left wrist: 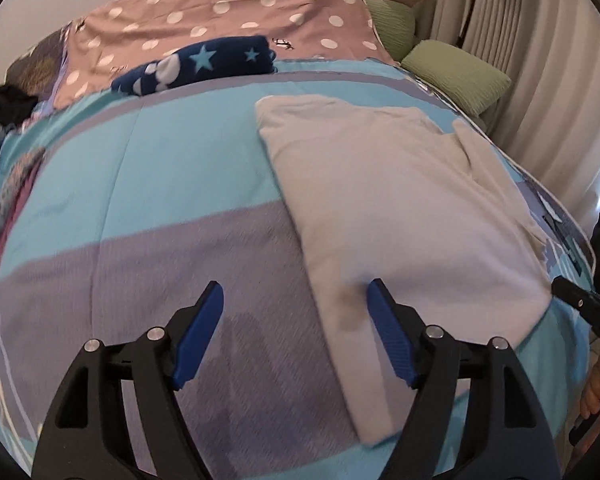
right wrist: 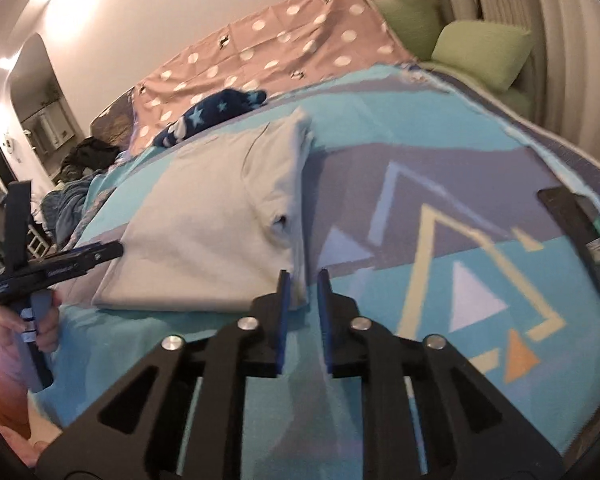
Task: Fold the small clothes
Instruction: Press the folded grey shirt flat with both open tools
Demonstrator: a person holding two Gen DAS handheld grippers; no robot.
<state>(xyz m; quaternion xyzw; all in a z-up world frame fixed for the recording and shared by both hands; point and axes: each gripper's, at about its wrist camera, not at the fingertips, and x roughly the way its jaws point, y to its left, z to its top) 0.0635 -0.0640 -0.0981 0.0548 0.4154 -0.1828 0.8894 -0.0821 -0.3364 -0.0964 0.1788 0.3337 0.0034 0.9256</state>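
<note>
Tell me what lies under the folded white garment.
The folded white garment lies flat on the blue and purple patterned bedspread. The bedspread shows all around it; whatever lies directly beneath the garment is covered.

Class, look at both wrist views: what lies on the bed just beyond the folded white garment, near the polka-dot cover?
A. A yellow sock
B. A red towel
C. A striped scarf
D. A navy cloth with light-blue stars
D: a navy cloth with light-blue stars lies bunched where the blue bedspread meets the pink polka-dot cover, beyond the white garment.
</note>
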